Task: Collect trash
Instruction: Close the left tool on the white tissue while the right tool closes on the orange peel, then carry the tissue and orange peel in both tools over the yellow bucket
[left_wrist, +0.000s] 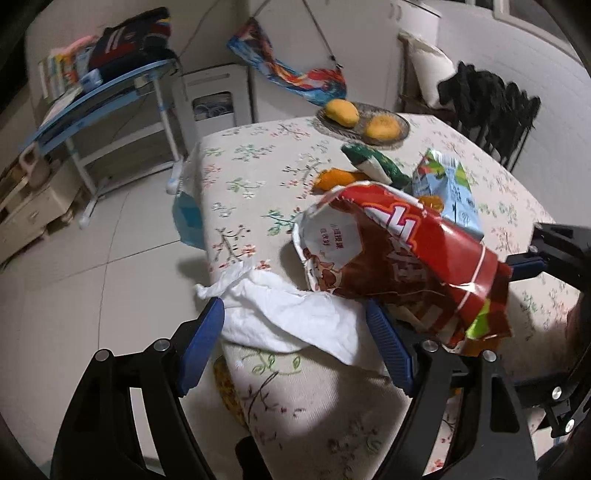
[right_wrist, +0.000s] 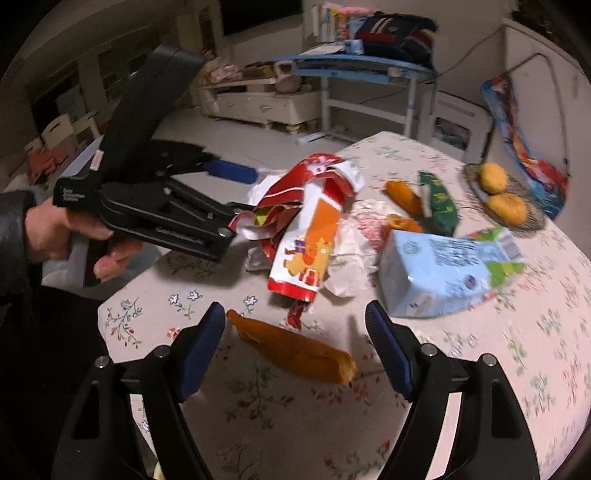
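Trash lies scattered on a floral tablecloth (left_wrist: 258, 173). My left gripper (left_wrist: 297, 325) is open over the table's corner, and a crumpled white tissue (left_wrist: 291, 321) lies between its blue pads without being pressed. Just right of it sits a torn red snack bag (left_wrist: 399, 258), with a light blue carton (left_wrist: 450, 192) behind. My right gripper (right_wrist: 295, 325) is open above an orange wrapper (right_wrist: 295, 350) that lies between its fingers. The red snack bag (right_wrist: 306, 210) and the blue carton (right_wrist: 450, 266) are beyond it. A hand holds the left gripper (right_wrist: 243, 195) at the left.
A green wrapper (left_wrist: 373, 166) and an orange wrapper (left_wrist: 336, 179) lie mid-table. A woven plate (left_wrist: 404, 127) with two yellow fruits stands at the far edge. A blue desk (left_wrist: 103, 92), a white unit (left_wrist: 214, 99) and a chair with black clothing (left_wrist: 487, 96) surround the table.
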